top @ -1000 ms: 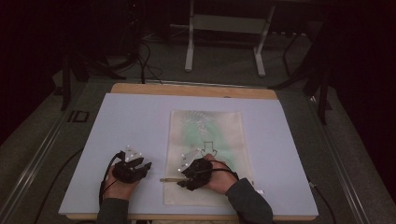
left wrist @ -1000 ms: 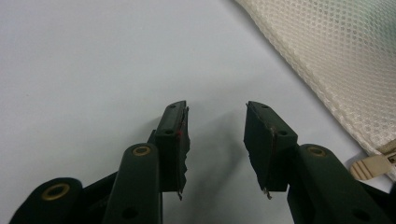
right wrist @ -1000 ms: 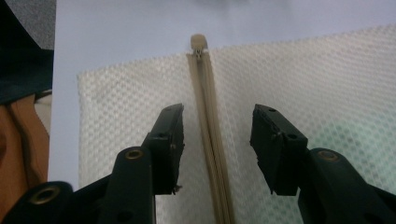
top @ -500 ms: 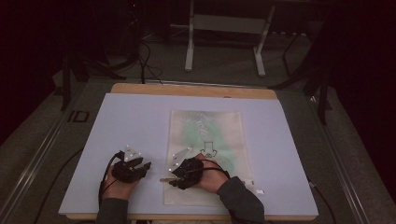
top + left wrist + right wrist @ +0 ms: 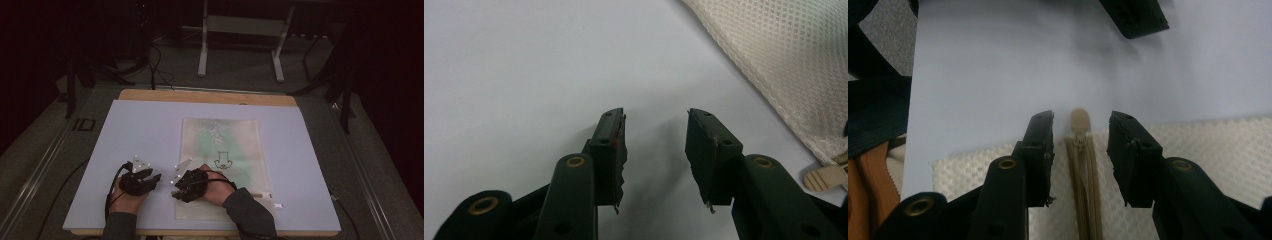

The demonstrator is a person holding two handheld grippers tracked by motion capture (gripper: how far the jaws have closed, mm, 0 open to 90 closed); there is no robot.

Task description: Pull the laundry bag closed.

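Note:
A white mesh bag [image 5: 220, 150] with a green item inside lies flat on the pale mat [image 5: 150, 130]. Its tan zipper [image 5: 1085, 190] runs along the bag's near edge and ends in a tan pull tab [image 5: 1080, 120]. My right gripper [image 5: 176, 189] [image 5: 1080, 130] points left over that corner. Its jaws have just been closing and stand either side of the zipper and tab, with gaps on both sides. My left gripper [image 5: 156, 178] [image 5: 655, 125] rests open on the mat just left of the bag [image 5: 784, 65], nothing between its jaws. The pull tab [image 5: 824, 177] lies off its right jaw.
The mat covers a wooden table [image 5: 200, 96]. A metal stand [image 5: 240, 25] and cables sit on the floor behind it. In the right gripper view, the left gripper's jaw [image 5: 1135, 17] is close ahead of my right one.
My right gripper has slid left along the bag's near edge to the zipper end, and its jaws have narrowed. The left gripper has stayed put.

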